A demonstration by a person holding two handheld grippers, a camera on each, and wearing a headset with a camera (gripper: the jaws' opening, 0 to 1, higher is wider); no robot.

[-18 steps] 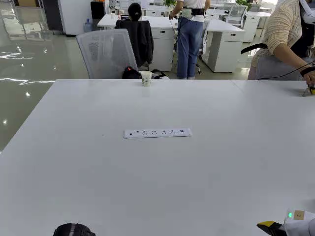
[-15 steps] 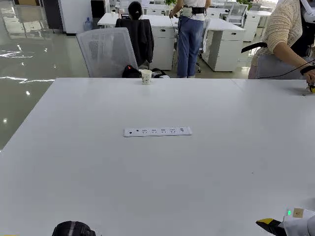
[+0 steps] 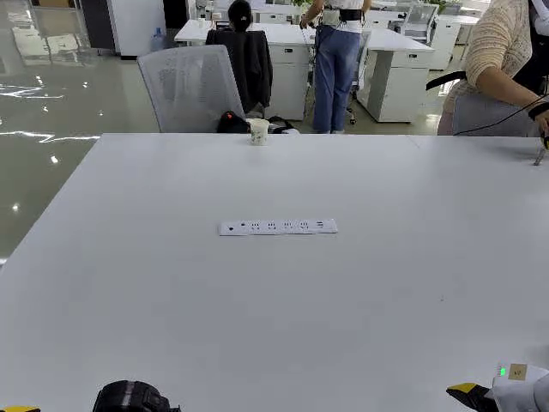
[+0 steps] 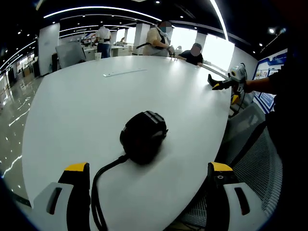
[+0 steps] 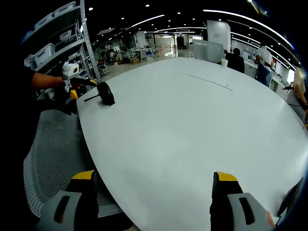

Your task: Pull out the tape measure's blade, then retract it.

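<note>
Lying on the white counter (image 3: 360, 292) close to its near edge, the black tape measure (image 4: 143, 136) sits just ahead of the left gripper (image 4: 148, 168). It is centred between the two jaws and apart from both. Jaws spread wide, nothing held. A black cord (image 4: 98, 179) loops from the case back toward the left jaw. Right gripper (image 5: 154, 176) likewise released, jaws wide over bare counter, well apart from the tape measure and off to its right. Farther out, mid-counter: white power strip (image 3: 277, 227). At the far edge: paper cup (image 3: 258, 131), with a grey mesh chair (image 3: 190, 86) behind it. A person (image 3: 502, 64) stands at the far right corner.
</note>
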